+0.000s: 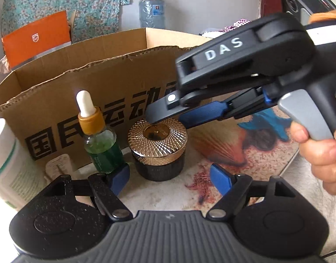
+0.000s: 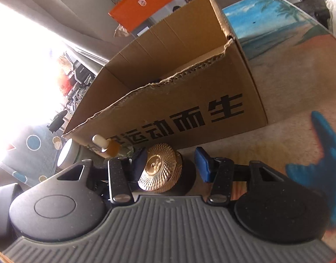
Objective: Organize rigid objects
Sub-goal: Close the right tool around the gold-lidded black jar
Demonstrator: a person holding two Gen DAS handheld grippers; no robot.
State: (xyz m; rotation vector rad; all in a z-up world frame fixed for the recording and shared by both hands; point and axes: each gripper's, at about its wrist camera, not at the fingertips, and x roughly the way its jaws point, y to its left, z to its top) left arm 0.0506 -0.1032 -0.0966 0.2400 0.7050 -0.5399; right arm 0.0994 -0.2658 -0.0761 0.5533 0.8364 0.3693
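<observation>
While the right tongs (image 2: 171,167) straddle the ribbed gold lid of the round dark jar (image 2: 160,167), blue pads apart and not clearly pressing, the left tongs (image 1: 169,178) gape beside the green glass dropper bottle (image 1: 100,140); both sit against the corrugated cardboard box (image 2: 190,100) on the beach-print desk (image 2: 299,65).

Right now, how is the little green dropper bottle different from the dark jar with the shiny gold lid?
The green glass dropper bottle is tall and narrow; the dark round jar with the ridged gold lid is short and wide. The bottle is see-through green with a white rubber bulb on top; the jar is dark with a flat gold lid. The right tongs reach the jar's lid, not the bottle's. Both stand upright in front of the brown cardboard box.
</observation>
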